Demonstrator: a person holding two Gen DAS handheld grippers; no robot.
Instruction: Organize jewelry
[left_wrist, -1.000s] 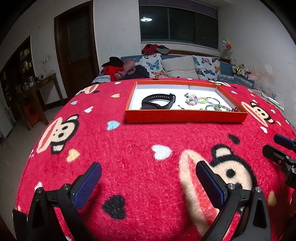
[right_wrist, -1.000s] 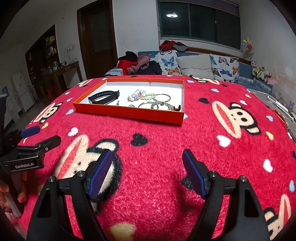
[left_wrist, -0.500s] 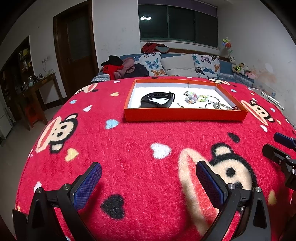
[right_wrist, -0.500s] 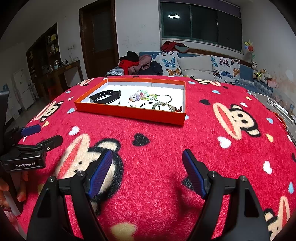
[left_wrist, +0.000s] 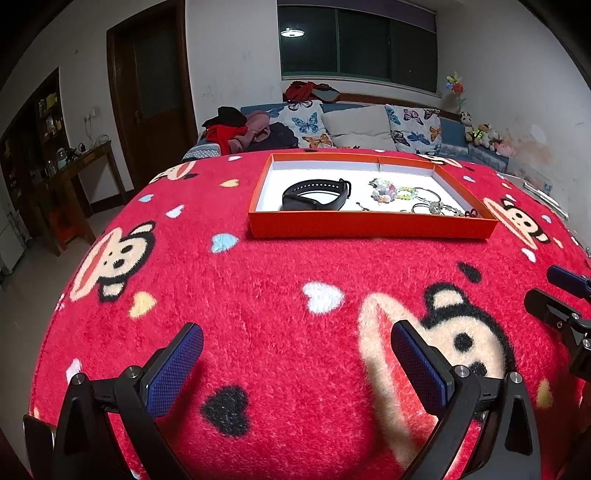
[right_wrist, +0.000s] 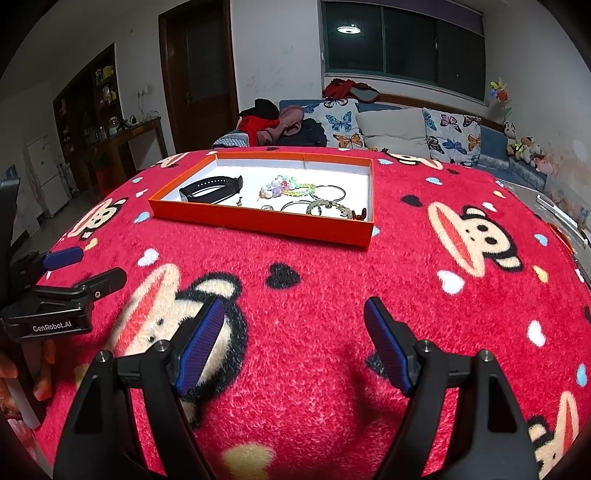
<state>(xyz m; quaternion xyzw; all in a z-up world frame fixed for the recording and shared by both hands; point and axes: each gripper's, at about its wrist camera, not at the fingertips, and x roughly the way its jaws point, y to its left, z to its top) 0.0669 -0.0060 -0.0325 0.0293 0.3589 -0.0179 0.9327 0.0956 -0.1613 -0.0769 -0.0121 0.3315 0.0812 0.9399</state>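
An orange tray (left_wrist: 369, 224) (right_wrist: 258, 220) with a white floor lies on the far part of the red blanket. Inside it rest a black wristband (left_wrist: 316, 194) (right_wrist: 210, 188), a pastel bead bracelet (left_wrist: 388, 191) (right_wrist: 286, 186), thin metal bangles (right_wrist: 330, 192) and a greenish bead string (left_wrist: 441, 210) (right_wrist: 328, 206). My left gripper (left_wrist: 295, 363) hovers open over the near blanket, nothing between its blue pads. My right gripper (right_wrist: 293, 343) is likewise open and empty, well short of the tray. Each gripper shows at the edge of the other's view.
The table is covered by a red fleece blanket (left_wrist: 277, 295) with monkey faces and hearts. Behind it stands a sofa (left_wrist: 362, 129) with butterfly cushions and piled clothes. A wooden side table (left_wrist: 74, 166) stands at the left wall. A person's fingers (right_wrist: 40, 384) hold the left gripper's handle.
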